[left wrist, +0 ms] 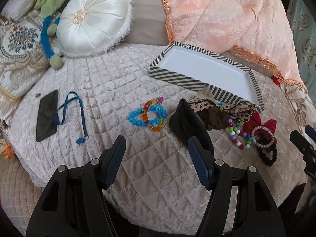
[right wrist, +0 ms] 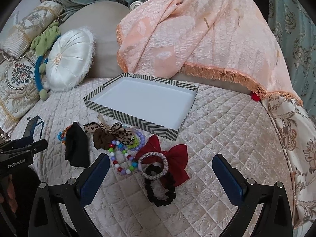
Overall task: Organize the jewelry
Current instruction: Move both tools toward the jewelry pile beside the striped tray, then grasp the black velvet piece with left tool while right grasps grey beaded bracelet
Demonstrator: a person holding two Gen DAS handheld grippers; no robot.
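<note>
A striped box with a white, empty inside lies on the quilted bed. In front of it lies a pile: a blue bead bracelet crossed by a rainbow one, a black cloth, a leopard bow scrunchie, a multicolour bead bracelet, a red bow, a sparkly ring band and a black scrunchie. My left gripper is open, just short of the black cloth. My right gripper is open around the sparkly band and bow.
A black phone with a blue lanyard lies at the left. A white round cushion, a green plush toy and embroidered pillows sit behind. A peach fringed throw hangs behind the box.
</note>
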